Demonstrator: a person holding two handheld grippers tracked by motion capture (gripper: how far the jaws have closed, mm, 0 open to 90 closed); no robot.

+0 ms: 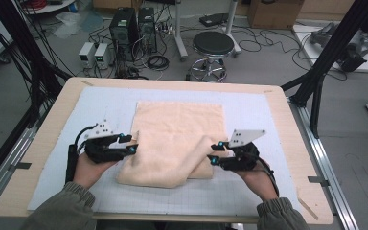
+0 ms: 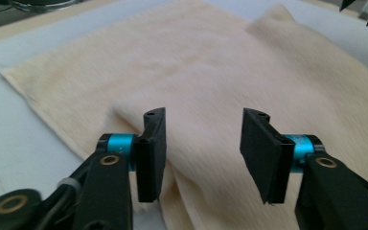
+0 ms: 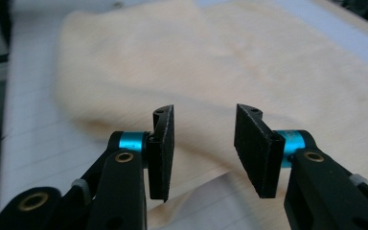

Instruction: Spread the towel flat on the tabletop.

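Note:
A cream towel (image 1: 177, 139) lies on the white gridded mat (image 1: 249, 110), its near part folded over into a rumpled flap. My left gripper (image 1: 129, 144) sits at the towel's near left edge, jaws apart, with cloth (image 2: 206, 86) lying below and beyond them and nothing pinched. At the near right edge of the fold my right gripper (image 1: 214, 153) also stands open, the towel (image 3: 220, 72) under and ahead of its jaws. Both pairs of black pads are bare.
The mat covers a wooden table (image 1: 52, 120). Beyond the far edge stand a black stool (image 1: 212, 45), computer towers (image 1: 124, 26) and loose cables on the floor. Black frame struts (image 1: 326, 57) rise at the right.

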